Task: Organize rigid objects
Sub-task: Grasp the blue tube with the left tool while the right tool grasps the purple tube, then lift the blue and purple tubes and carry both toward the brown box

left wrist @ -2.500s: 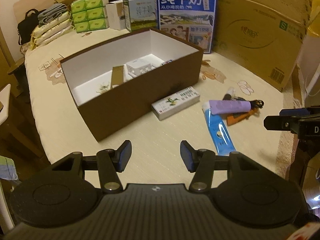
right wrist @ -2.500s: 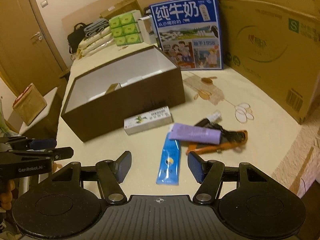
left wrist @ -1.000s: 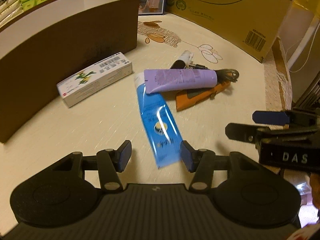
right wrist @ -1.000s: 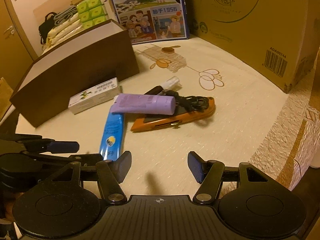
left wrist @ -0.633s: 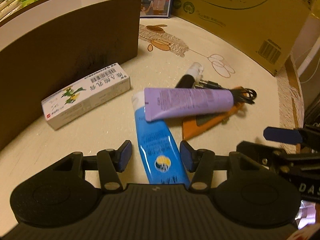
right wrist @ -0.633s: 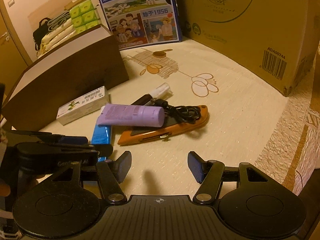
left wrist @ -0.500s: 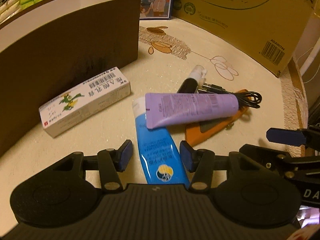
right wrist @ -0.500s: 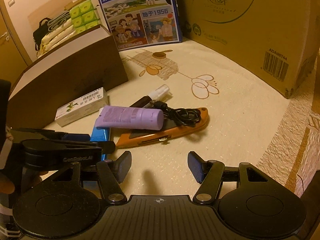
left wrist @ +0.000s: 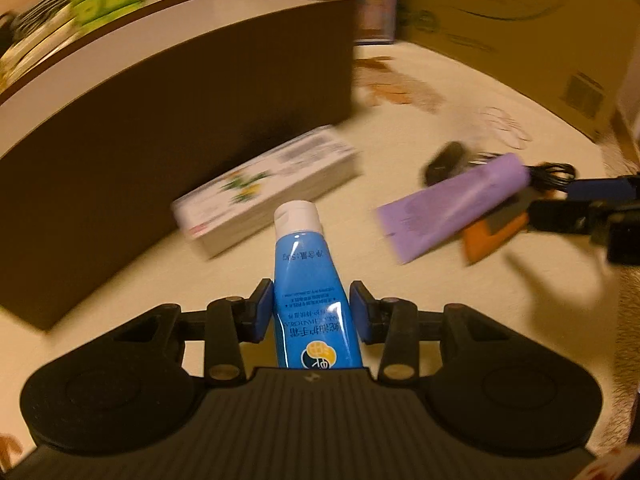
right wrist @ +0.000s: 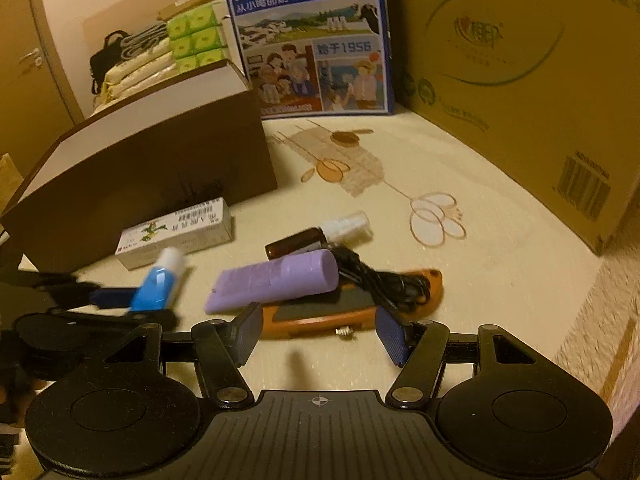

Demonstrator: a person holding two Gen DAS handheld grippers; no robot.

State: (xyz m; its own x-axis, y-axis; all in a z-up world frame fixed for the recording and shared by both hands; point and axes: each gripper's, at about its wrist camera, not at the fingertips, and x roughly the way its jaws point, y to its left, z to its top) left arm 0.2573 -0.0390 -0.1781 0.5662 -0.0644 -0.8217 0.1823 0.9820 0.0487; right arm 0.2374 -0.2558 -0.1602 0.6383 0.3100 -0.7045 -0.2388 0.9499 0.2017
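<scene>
Fingers of your left gripper (left wrist: 312, 312) are closing on the blue tube (left wrist: 310, 280), pads at its mid-body, white cap pointing toward the brown box (left wrist: 160, 120); it looks lifted off the bedcover. Expect it to be light, soft and glossy, so it may squash or slip: grip the firmer shoulder near the cap. Your left hand tilts steeply down in front of the box. Your right gripper (right wrist: 318, 334) hangs spread and empty over the orange knife (right wrist: 352, 308) and purple tube (right wrist: 276, 280).
</scene>
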